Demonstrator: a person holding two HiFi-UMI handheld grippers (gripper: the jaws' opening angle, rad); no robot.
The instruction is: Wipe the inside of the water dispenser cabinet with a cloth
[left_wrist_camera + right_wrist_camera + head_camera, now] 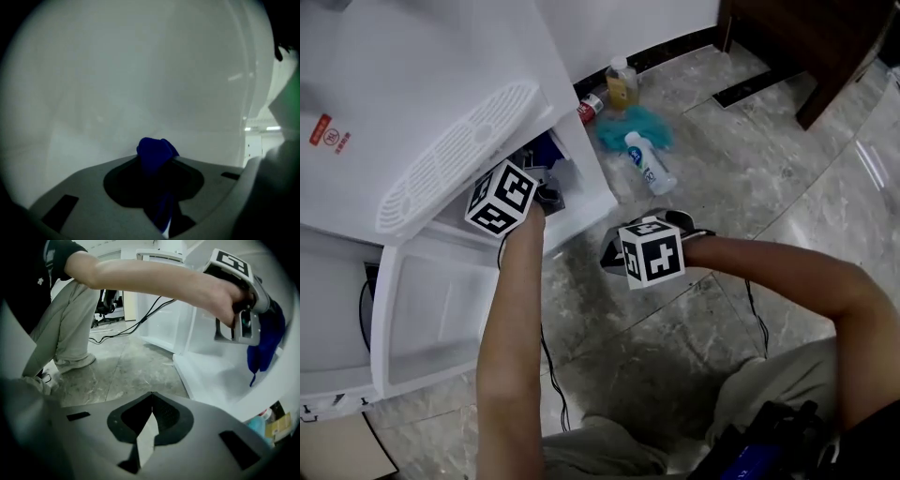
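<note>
The white water dispenser (412, 103) stands at the left with its lower cabinet (581, 187) open. My left gripper (542, 176) reaches level into that cabinet, shut on a bunched dark blue cloth (546, 150). In the left gripper view the cloth (156, 152) sticks out between the jaws, close to the white inner wall (140, 84). The right gripper view shows the left gripper (257, 331) with the cloth (268, 341) hanging above the cabinet floor (220, 376). My right gripper (609, 255) hovers over the floor outside the cabinet, jaws (151, 394) shut and empty.
The cabinet door (431, 309) hangs open at the lower left. On the marble floor lie a teal rag (635, 128), a white bottle (650, 161), a yellow bottle (622, 84) and a red can (591, 106). Dark wooden furniture (811, 37) stands at the top right. A cable (551, 375) trails below.
</note>
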